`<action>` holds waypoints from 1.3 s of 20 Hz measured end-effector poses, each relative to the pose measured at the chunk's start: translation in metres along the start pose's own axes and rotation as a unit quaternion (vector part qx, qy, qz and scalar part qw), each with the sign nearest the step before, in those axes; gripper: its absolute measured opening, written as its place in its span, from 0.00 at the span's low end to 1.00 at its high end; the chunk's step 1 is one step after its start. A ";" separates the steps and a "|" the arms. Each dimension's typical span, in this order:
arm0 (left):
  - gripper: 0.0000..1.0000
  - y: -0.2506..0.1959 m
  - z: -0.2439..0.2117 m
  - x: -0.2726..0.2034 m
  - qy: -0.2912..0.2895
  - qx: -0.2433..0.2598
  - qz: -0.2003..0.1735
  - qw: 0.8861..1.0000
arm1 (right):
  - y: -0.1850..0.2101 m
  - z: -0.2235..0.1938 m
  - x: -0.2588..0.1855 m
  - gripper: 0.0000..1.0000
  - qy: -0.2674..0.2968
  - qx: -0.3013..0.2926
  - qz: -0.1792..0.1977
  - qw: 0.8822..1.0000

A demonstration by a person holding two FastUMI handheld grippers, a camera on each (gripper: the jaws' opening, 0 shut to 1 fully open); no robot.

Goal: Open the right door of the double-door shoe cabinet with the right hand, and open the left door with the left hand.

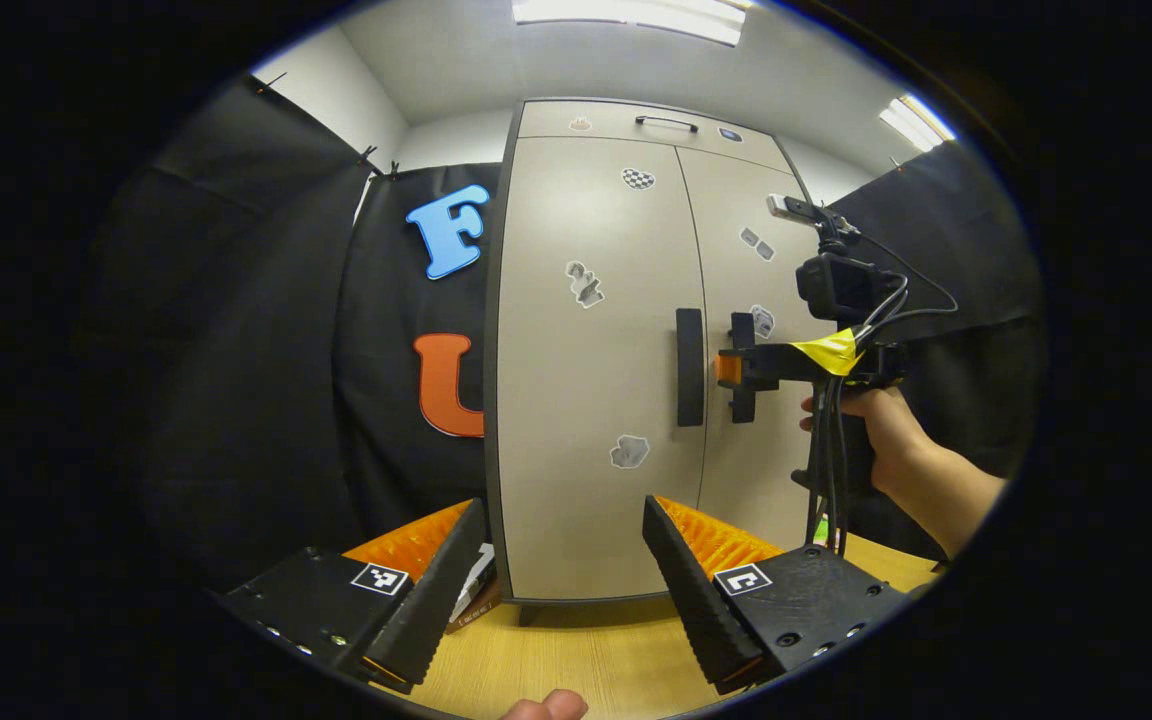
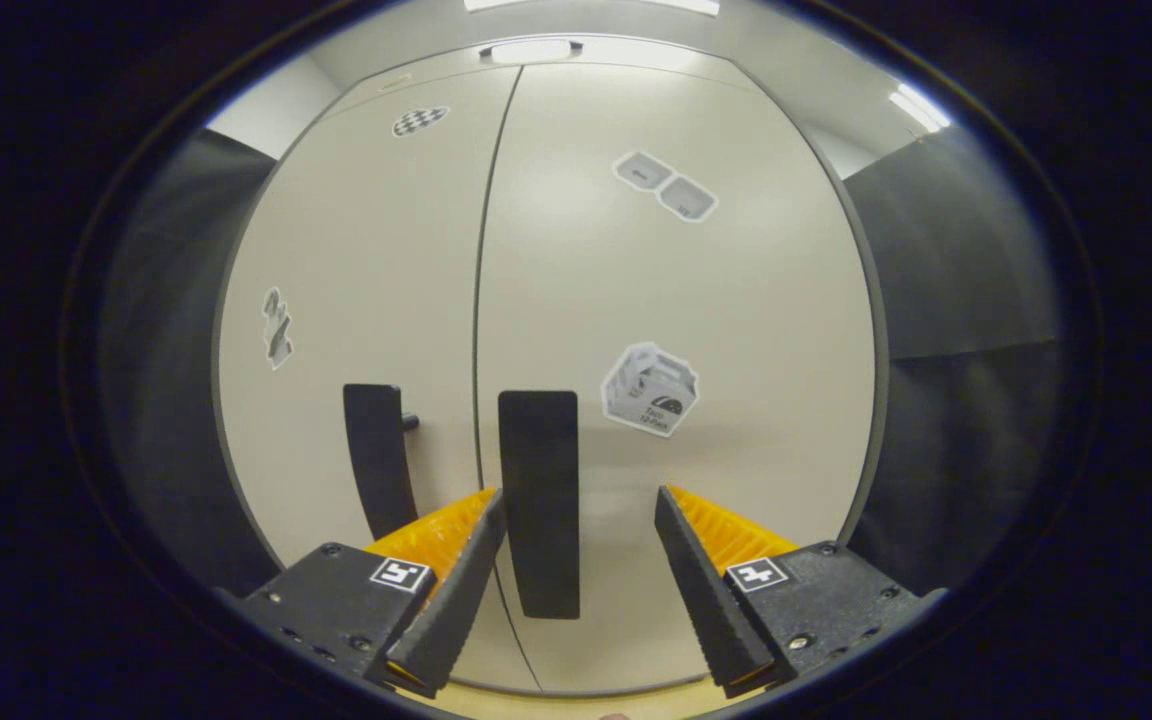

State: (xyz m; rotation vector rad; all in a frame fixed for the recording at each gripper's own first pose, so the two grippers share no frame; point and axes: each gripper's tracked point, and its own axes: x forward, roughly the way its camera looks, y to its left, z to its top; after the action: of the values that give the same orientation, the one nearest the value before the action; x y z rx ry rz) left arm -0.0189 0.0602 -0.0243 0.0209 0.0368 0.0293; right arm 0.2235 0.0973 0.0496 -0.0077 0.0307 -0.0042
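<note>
Fingers (image 2: 481, 560) ribbed, spread astride flat rectangular right handle (image 2: 538, 500); doors smooth.

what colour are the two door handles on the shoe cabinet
Both handles, the left door handle and the right door handle, are black, clearest in the right gripper view.

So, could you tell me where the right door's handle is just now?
In the right gripper view, the right door handle stands upright just right of the door seam, between the open fingers of the right gripper, nearer the left one.

- Shoe cabinet (image 1: 586, 400): beige, dark-edged, upright on wooden table.
- Left door (image 2: 366, 300): closed; vertical black handle (image 2: 376, 460) beside centre seam.
- Right door (image 2: 676, 330): closed; matching black handle (image 2: 538, 500), stickers on face.
</note>
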 end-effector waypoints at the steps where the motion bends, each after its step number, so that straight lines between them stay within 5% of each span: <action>1: 0.95 0.001 -0.001 0.000 0.001 -0.001 0.001 1.000 | 0.001 -0.002 0.001 0.88 0.004 0.007 0.004 1.000; 17: 0.95 0.003 -0.001 0.004 -0.004 -0.014 -0.005 1.000 | 0.013 0.003 -0.001 0.15 -0.018 -0.005 0.023 1.000; 26: 0.95 0.000 0.006 -0.001 -0.010 -0.008 -0.005 1.000 | 0.013 0.004 -0.008 0.09 -0.026 -0.011 0.035 0.999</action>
State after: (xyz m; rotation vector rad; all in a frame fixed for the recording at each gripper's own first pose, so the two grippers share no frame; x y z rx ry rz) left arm -0.0200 0.0597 -0.0184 0.0057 0.0163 0.0188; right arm 0.2158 0.1104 0.0540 -0.0293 -0.0215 0.0659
